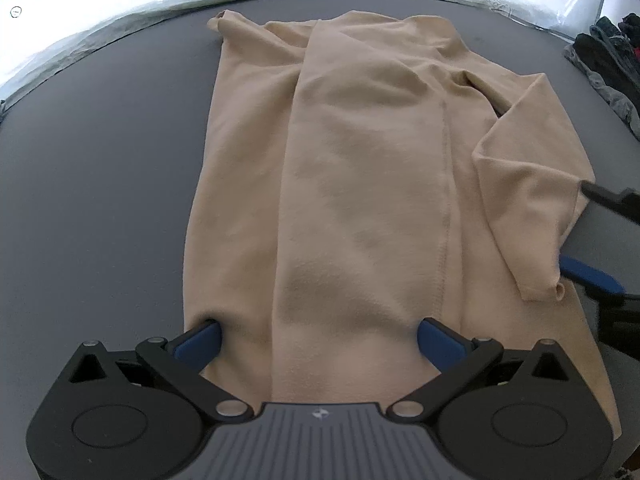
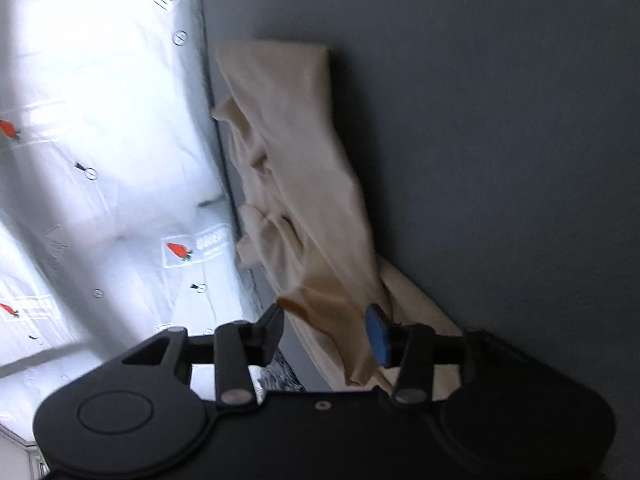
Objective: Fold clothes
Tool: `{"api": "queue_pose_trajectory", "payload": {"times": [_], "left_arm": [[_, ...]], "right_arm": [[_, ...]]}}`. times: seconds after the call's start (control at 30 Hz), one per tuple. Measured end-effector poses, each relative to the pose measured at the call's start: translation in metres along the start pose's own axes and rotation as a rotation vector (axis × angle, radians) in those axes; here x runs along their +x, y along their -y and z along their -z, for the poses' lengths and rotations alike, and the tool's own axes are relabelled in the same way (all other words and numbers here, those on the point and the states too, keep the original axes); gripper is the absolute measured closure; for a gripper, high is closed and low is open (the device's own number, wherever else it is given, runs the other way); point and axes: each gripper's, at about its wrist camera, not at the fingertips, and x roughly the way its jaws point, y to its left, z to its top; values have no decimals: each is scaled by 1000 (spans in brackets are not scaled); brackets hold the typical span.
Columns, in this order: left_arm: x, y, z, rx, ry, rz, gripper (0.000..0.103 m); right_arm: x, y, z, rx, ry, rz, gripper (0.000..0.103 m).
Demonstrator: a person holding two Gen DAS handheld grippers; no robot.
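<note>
Both grippers [image 1: 320, 340] [image 2: 328, 328]: black linkage arms, blue pads, silver pivot screws.

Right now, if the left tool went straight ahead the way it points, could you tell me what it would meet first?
The beige shirt: the left tool is open, already straddling its near end, so it would likely plough into that fabric.

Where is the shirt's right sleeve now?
In the left wrist view the sleeve lies on the shirt's right edge, between the right gripper's open fingers.
</note>
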Motion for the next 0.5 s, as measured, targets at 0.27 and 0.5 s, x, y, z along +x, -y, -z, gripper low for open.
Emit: {"api": "queue_pose_trajectory", "payload": {"times": [0.27,0.5], "left_arm": [[-30,10,0,55,129,-15,12],[-46,41,-6,168,208,85,19]], "right_arm": [[-29,0,3,-41,81,32,57],[-45,18,-4,28,123,-1,58]]}}
